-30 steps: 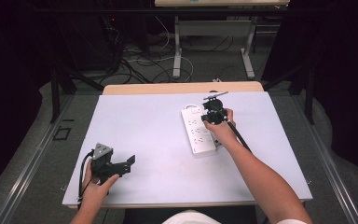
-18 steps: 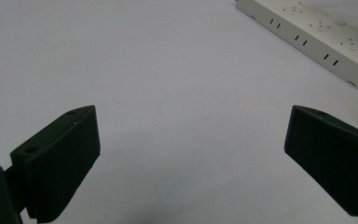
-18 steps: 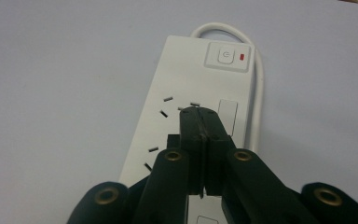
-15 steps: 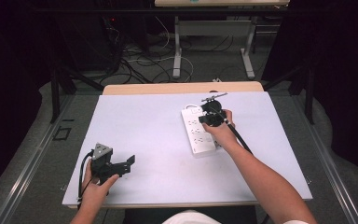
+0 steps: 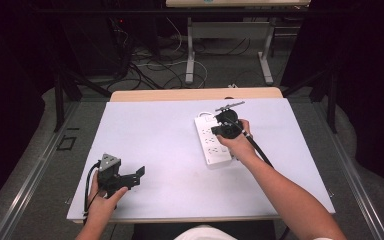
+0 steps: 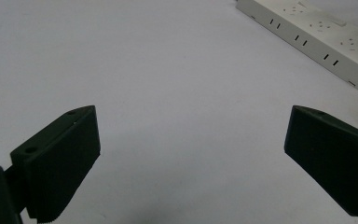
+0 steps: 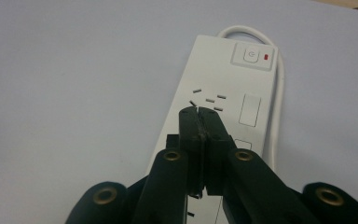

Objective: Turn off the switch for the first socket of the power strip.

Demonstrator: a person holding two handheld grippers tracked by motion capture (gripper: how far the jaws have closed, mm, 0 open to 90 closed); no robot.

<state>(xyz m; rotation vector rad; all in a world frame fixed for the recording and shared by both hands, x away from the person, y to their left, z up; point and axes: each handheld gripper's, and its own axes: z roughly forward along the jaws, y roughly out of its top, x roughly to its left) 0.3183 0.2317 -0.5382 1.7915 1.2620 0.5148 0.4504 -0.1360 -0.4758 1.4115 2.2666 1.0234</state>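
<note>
Right tool (image 7: 199, 116) closed over power strip (image 7: 228, 93) — left tool (image 6: 189, 140) agape.

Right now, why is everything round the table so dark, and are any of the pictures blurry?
High view: light falls on the white table; the surroundings sink into black. Left gripper view: the open left claw is soft at close range, the power strip sharper. Right gripper view: the shut right claw looks fairly crisp.
</note>
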